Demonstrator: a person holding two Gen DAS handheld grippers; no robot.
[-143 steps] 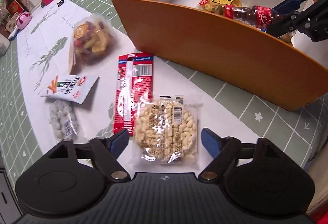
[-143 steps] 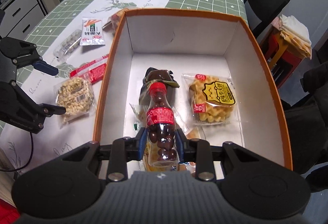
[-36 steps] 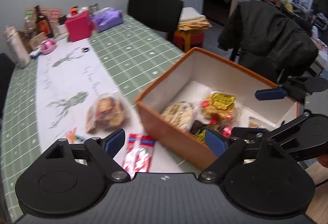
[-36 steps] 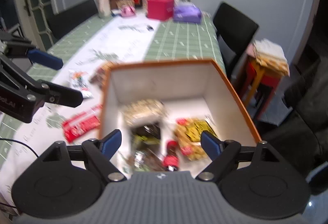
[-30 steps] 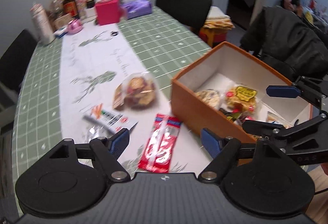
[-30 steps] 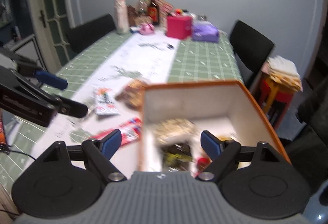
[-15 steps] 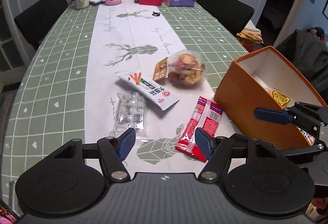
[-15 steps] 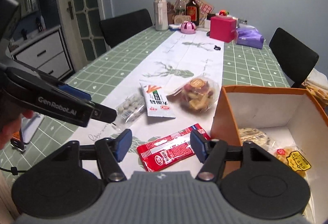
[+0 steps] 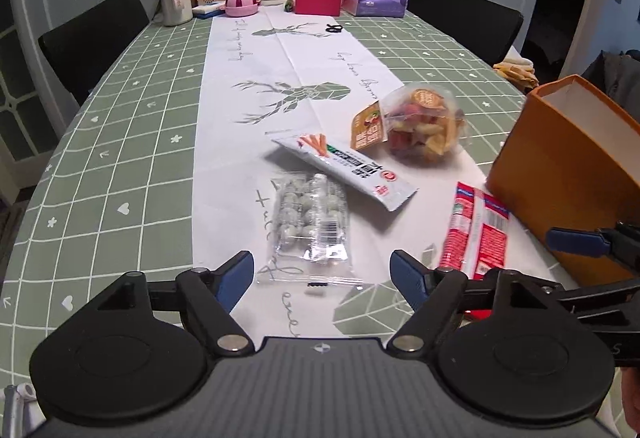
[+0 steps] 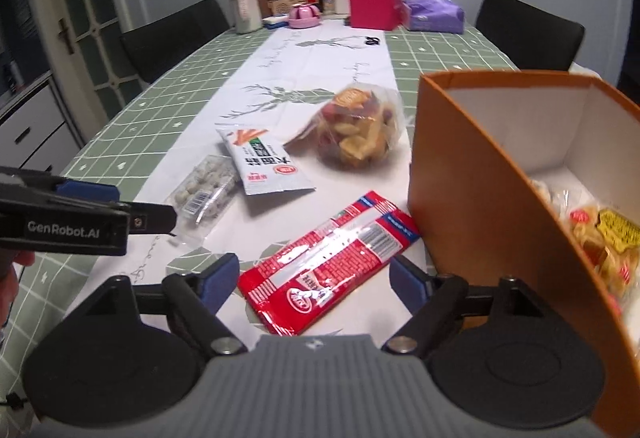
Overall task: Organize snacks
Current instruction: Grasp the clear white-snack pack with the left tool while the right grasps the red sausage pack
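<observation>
Boxed: several packets in orange box [image 10: 480, 205]. Left on table: red packet [image 10: 328, 258], clear packet [image 9: 312, 226], white packet [image 9: 348, 165], fruit bag [image 9: 424, 125]. Your left gripper [image 9: 322, 274] and right gripper [image 10: 314, 278]: jaws just reopened wide, nothing gripped.

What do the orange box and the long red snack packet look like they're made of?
Open-topped orange box: probably matte cardboard, going by its thin flat walls, crisp corner and plain white inside. Long red snack packet: glossy plastic or foil film, since glare streaks run along its wrinkled surface; which of the two I cannot tell.

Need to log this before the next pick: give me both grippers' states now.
Left gripper: open, just widened, holding nothing; clear candy pack lies ahead.
Right gripper: open, just widened, holding nothing; red packet lies ahead.
</observation>
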